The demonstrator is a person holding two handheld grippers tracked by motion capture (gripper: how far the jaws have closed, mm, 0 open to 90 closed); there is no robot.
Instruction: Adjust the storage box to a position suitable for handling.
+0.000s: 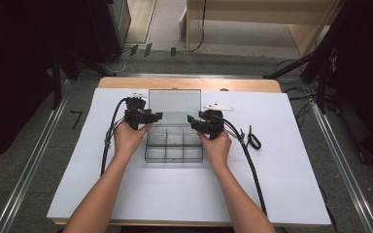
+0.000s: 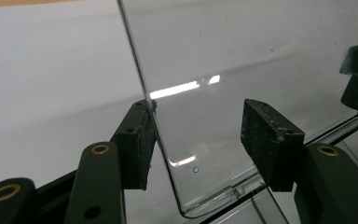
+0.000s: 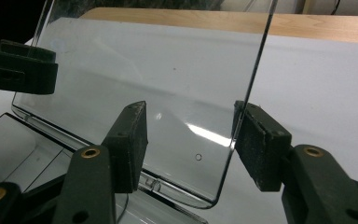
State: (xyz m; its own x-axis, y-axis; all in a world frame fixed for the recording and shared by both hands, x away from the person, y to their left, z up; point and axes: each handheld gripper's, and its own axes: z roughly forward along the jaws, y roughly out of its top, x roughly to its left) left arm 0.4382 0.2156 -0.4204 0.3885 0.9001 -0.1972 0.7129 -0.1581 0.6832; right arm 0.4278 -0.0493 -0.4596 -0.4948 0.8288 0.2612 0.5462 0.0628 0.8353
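Observation:
A clear plastic compartment box (image 1: pixel 174 145) lies on the white sheet at the table's middle. Its clear lid (image 1: pixel 174 101) stands raised at the back. My left gripper (image 1: pixel 150 116) is at the lid's left edge and my right gripper (image 1: pixel 194 120) at its right edge. In the left gripper view the jaws (image 2: pixel 198 126) stand open astride the lid's edge (image 2: pixel 140 70), which lies right beside the left pad (image 2: pixel 142 140). In the right gripper view the open jaws (image 3: pixel 189 128) straddle the lid's other edge (image 3: pixel 256 60), close to the right pad (image 3: pixel 256 144). The box's compartments look empty.
A white sheet (image 1: pixel 281 194) covers the wooden table (image 1: pixel 189 83). A small black looped object (image 1: pixel 253 139) lies right of the box. Each gripper trails a black cable (image 1: pixel 252 170) toward the near edge. The person's forearms come in from the bottom.

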